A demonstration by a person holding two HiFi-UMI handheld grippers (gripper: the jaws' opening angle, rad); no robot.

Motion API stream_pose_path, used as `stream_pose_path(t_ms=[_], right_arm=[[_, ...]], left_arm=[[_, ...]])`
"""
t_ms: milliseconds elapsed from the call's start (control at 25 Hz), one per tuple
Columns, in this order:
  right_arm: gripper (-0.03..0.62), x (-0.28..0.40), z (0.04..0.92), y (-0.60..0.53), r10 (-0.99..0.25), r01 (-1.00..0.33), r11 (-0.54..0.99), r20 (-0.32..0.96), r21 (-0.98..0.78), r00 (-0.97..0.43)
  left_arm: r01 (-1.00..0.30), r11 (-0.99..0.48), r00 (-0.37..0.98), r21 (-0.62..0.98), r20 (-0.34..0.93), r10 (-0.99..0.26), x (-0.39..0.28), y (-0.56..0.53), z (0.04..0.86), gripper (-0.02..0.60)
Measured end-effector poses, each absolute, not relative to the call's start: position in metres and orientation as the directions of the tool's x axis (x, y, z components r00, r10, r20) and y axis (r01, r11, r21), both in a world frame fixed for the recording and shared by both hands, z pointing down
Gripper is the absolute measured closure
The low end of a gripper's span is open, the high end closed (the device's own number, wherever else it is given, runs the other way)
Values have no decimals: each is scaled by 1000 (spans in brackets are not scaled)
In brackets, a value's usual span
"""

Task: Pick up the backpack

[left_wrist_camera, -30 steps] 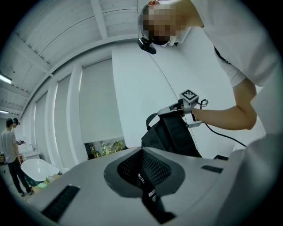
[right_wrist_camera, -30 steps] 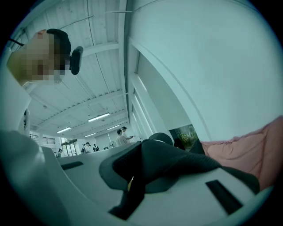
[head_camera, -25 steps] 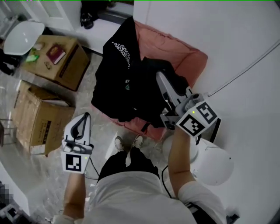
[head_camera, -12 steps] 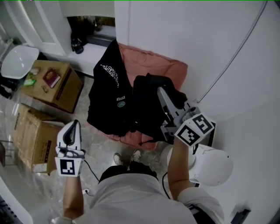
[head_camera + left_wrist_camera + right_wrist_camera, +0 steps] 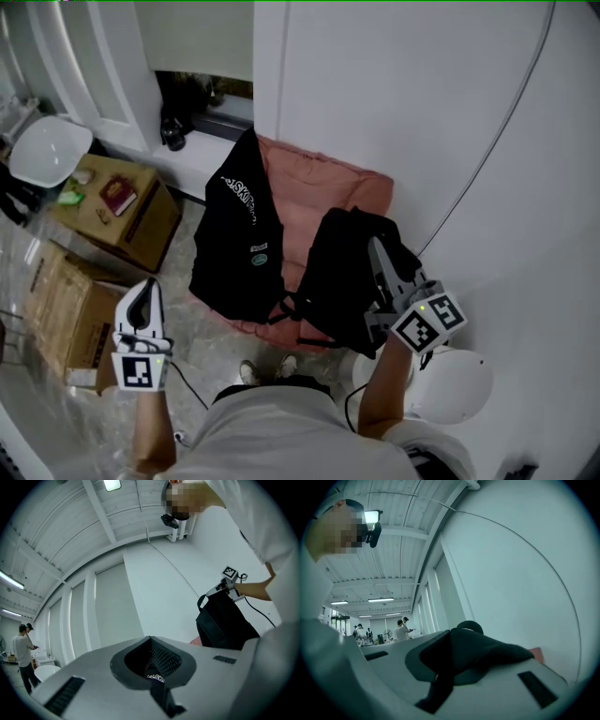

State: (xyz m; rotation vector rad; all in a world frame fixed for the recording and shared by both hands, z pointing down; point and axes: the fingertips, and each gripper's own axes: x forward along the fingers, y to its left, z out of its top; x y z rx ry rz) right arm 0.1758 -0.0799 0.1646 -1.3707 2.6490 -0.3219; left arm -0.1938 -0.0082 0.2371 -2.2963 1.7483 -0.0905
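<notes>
The black backpack (image 5: 342, 281) hangs free in front of the pink cushion (image 5: 323, 183), to the right of a black garment with white lettering (image 5: 234, 234). My right gripper (image 5: 378, 247) is shut on the backpack's top handle, and the bag dangles below it. In the right gripper view the black handle (image 5: 480, 653) fills the gap between the jaws. My left gripper (image 5: 144, 289) is at the lower left, shut and empty, well apart from the bag. The left gripper view shows the backpack (image 5: 225, 625) hanging at the right.
The white wall (image 5: 422, 112) is close behind the bag. Two cardboard boxes (image 5: 127, 211) (image 5: 56, 300) stand on the floor at the left. A white rounded object (image 5: 455, 380) sits low at the right. A dark recess with a sill (image 5: 192, 108) lies behind the cushion.
The backpack has come up off the cushion and swung right, away from the black garment, carried by my right gripper. My left gripper stayed shut and empty at the lower left.
</notes>
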Motion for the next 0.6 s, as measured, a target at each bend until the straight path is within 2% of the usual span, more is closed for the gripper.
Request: stream_pose_path(t_ms=[320,600], right_arm=[[565,212,162,-63,-858,-830,497,-1,-254,-514],[565,250,154,-50,-893,-854,439,-32,-279,-449]], left_arm=[[-949,-207,240,-239,-120,-963,-206,-4,234,566],[-957,-149,191,-249,-154,-969,-224,1,225,565]])
